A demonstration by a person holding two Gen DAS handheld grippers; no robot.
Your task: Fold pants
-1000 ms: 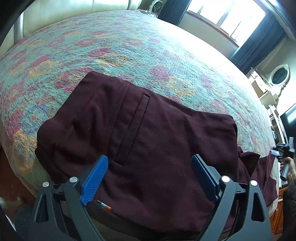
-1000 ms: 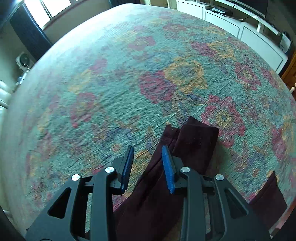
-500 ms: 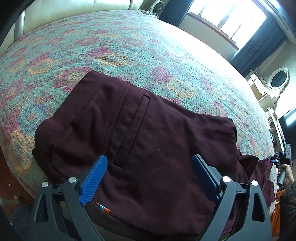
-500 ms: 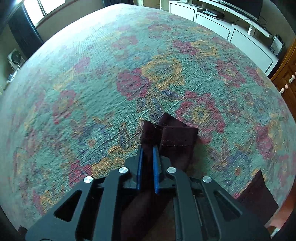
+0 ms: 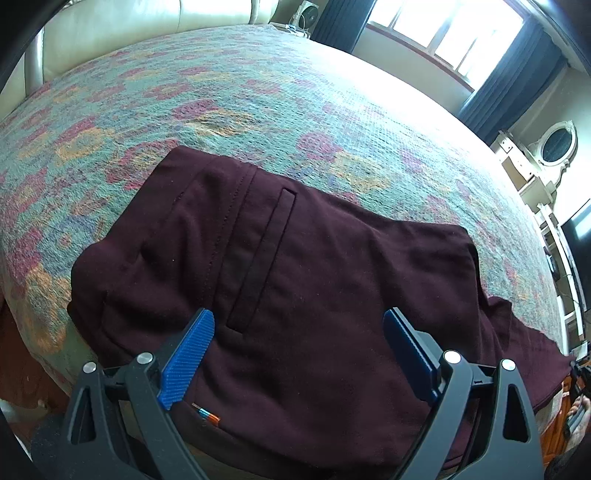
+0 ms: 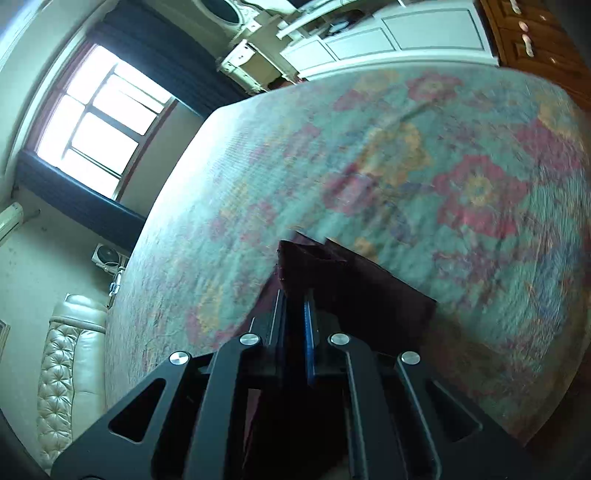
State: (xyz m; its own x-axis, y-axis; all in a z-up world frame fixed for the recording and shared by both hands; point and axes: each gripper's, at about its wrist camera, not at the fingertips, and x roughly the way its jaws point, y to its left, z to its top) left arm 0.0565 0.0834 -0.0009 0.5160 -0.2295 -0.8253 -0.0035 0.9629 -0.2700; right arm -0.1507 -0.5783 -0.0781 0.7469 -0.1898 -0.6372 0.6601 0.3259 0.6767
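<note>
Down on the floral bedspread (image 5: 258, 96) the maroon pants (image 5: 295, 280) lie waist-end spread beneath the left gripper (image 5: 297, 350), whose jaws stand wide apart above the cloth. Rightward, the right gripper (image 6: 293, 314) is clamped on the pants' leg hems (image 6: 314, 266), lifted off the blurred bedspread.

Bedspread (image 5: 295, 103) beyond pants (image 5: 295, 277) bare, open for passage; headboard (image 5: 147, 22) bounds far edge.

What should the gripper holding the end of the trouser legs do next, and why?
Probably carry the leg ends over toward the waist. The right gripper is shut on them and they are raised above the bedspread, while the pants lie flat at the waist under the open left gripper, so the fold looks unfinished.
</note>
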